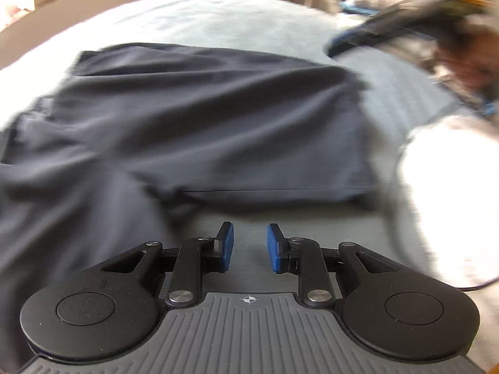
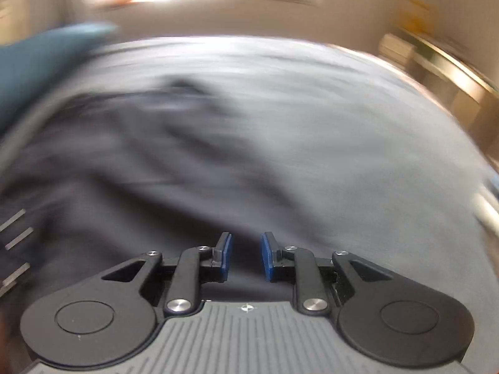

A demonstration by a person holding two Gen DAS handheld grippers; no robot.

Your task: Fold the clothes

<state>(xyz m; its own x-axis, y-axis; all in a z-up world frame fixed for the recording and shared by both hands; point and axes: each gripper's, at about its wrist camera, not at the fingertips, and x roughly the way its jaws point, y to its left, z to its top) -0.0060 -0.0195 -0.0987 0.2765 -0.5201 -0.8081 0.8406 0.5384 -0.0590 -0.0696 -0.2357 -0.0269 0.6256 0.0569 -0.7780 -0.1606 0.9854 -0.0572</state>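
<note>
Your right wrist view is smeared throughout: the dark navy fabric garment [image 2: 131,171] shows no readable edge or fold, and a blue shape [image 2: 40,62] at upper left cannot be identified. In your left wrist view the garment runs off the left edge, and your right gripper [image 1: 340,46] is a blurred streak.

black grippers, blue-padded fingers [image 1: 225,247], gray ribbed base

Both wrist views look steeply down, close over the dark garment [image 1: 193,118] they share, though the right's is blurred.
</note>
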